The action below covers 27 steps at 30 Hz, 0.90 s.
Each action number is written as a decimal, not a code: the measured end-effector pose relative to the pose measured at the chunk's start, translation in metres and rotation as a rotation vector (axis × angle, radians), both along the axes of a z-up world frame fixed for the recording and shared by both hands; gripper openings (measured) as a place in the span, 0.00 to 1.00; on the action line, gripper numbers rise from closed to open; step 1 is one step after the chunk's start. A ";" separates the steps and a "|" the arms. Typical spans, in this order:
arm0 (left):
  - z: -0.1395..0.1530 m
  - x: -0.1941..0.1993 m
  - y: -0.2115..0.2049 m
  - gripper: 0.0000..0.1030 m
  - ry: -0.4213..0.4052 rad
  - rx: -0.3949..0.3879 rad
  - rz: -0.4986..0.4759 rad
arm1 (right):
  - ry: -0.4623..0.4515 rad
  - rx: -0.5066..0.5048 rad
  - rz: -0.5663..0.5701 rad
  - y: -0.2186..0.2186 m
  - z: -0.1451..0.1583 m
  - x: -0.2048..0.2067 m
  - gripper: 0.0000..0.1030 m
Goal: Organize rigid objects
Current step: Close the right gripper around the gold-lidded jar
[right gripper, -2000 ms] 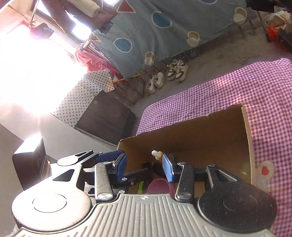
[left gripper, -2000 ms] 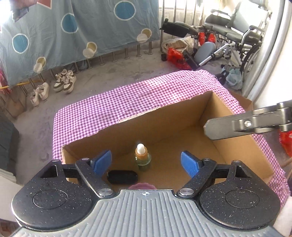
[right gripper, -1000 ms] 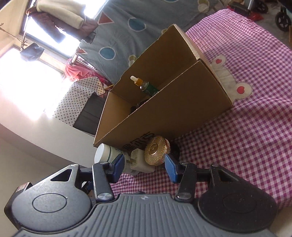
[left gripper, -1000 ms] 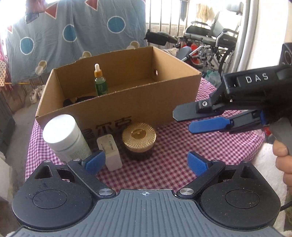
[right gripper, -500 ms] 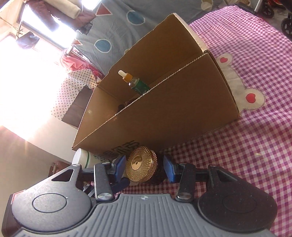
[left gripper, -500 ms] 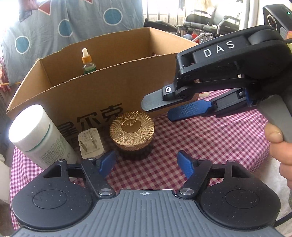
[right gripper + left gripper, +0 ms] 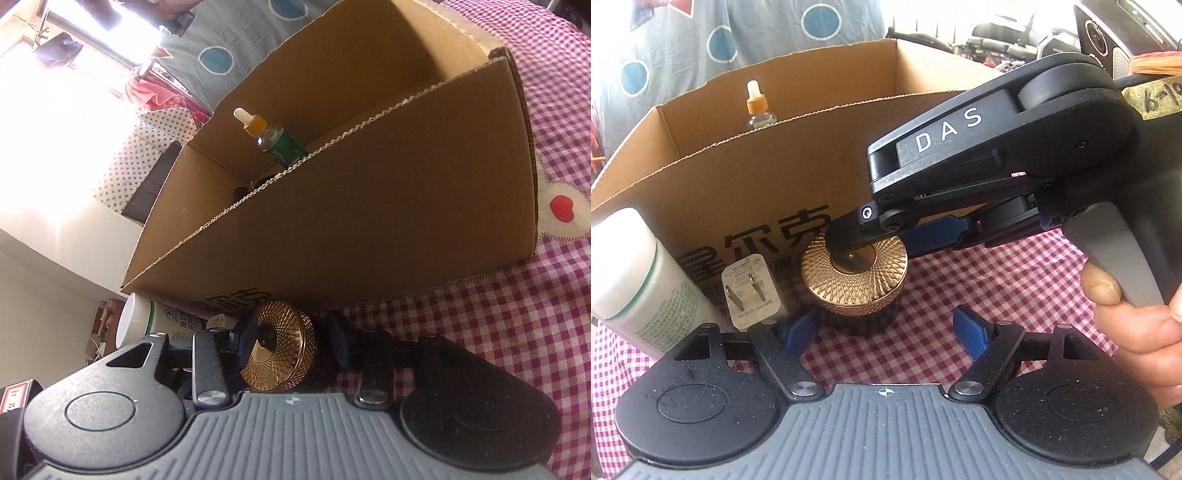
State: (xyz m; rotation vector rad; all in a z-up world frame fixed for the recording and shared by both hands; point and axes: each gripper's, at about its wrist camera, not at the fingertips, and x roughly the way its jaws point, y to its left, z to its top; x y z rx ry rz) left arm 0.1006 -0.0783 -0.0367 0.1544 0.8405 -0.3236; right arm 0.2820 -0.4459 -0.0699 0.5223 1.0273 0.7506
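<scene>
Left wrist view: left gripper [image 7: 886,330] sat low over the checked cloth [image 7: 997,291], blue pads wide apart, nothing between them; left pad was just beside the base of the jar [image 7: 855,286], contact unclear. The jar, gold ribbed lid on a dark body, stood upright on the cloth right in front of the box [image 7: 768,177]. Right gripper [image 7: 882,236] came in from the right, held by a hand [image 7: 1137,332], turned on its side; one black finger lay over the centre of the gold lid, the blue-padded other finger was behind the jar's right side. Jaws were set around the jar, but whether they actually pinched it could not be told. A white charger [image 7: 750,295] with two prongs facing up leaned by the box front, just left of the jar. A white bottle [image 7: 631,273] with green print stood further left, near the charger. A dropper bottle [image 7: 757,107] stood upright inside the box, orange collar, white bulb poking over the front wall. Right wrist view: right gripper [image 7: 291,345] with the jar [image 7: 279,352] between its blue pads, lid facing the camera; left pad looked to be touching the lid rim, right pad close to the dark body, small gap possible, so grip not confirmed. Box [image 7: 369,221] filled the middle of the view, on the cloth [image 7: 517,332]. Dropper bottle [image 7: 273,142] seen inside it near the far wall. White bottle [image 7: 147,325] was left of the jar by the box corner. Charger mostly hidden behind the finger.
</scene>
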 end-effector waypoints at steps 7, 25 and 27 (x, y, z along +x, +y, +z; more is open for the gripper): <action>0.000 -0.008 -0.019 0.77 0.000 0.005 -0.067 | 0.017 0.002 -0.051 -0.024 -0.001 -0.012 0.45; 0.007 -0.041 -0.051 0.76 -0.001 0.006 -0.180 | 0.080 0.046 -0.162 -0.088 -0.008 -0.038 0.45; 0.007 -0.037 -0.048 0.76 -0.005 0.015 -0.181 | 0.085 0.053 -0.166 -0.089 -0.010 -0.041 0.45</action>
